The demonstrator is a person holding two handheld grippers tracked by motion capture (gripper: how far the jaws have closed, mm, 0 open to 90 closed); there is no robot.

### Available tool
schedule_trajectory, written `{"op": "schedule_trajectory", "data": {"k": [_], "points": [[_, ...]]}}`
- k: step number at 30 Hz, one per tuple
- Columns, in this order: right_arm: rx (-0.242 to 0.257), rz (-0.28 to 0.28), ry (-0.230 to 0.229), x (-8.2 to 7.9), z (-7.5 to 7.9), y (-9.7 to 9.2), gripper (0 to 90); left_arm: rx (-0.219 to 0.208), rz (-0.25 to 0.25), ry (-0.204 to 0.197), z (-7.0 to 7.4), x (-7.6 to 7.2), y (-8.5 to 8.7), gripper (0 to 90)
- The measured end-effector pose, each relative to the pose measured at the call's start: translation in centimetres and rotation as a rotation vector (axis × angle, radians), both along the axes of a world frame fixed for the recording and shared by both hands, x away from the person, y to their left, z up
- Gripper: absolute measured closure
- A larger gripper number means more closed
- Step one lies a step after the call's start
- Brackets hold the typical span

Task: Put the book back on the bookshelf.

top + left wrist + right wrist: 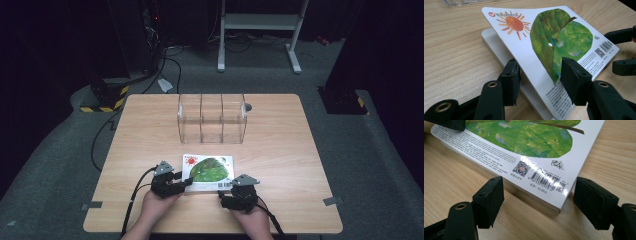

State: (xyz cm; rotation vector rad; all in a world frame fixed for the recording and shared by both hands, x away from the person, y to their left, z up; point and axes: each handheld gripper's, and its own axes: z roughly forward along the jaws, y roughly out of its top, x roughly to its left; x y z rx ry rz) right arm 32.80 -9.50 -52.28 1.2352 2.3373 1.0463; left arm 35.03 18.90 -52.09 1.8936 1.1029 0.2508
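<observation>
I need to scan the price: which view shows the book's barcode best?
The right gripper view: the barcode is close and sharp there. The left gripper view shows it small at the cover's far corner; the high view shows a speck.

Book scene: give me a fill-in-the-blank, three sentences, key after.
1. The book cover shows a big green ____.
2. In the left gripper view the left gripper has the cover lifted off the pages, with one jaw ____ the cover and one above it.
3. The right gripper jaws straddle the corner printed with the ____.

Missing: leaf; under; barcode
</observation>
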Motion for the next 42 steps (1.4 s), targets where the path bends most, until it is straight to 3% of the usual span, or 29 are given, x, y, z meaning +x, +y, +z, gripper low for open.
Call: {"op": "schedule_trajectory", "data": {"k": [2,5,15,28,42], "points": [[0.013,-0.009,0.003,-0.1,0.1,-0.1,25.7,0.003,0.001,-0.002,0.0,0.0,0.0,51.0],[0.019,-0.007,-0.039,-0.2,0.2,-0.4,30.1,0.005,-0.001,-0.007,0.0,-0.1,0.1,53.1],[0.057,-0.034,-0.068,-0.1,0.9,-1.3,33.3,0.024,-0.022,-0.075,0.4,-0.6,0.2,59.6],[0.094,-0.048,-0.054,0.4,1.1,-1.7,32.7,0.068,-0.040,-0.185,1.0,-1.7,-0.2,63.6],[0.117,-0.055,-0.035,1.4,0.9,-1.7,28.3,0.077,-0.054,-0.239,1.3,-2.4,-0.3,65.0]]}}
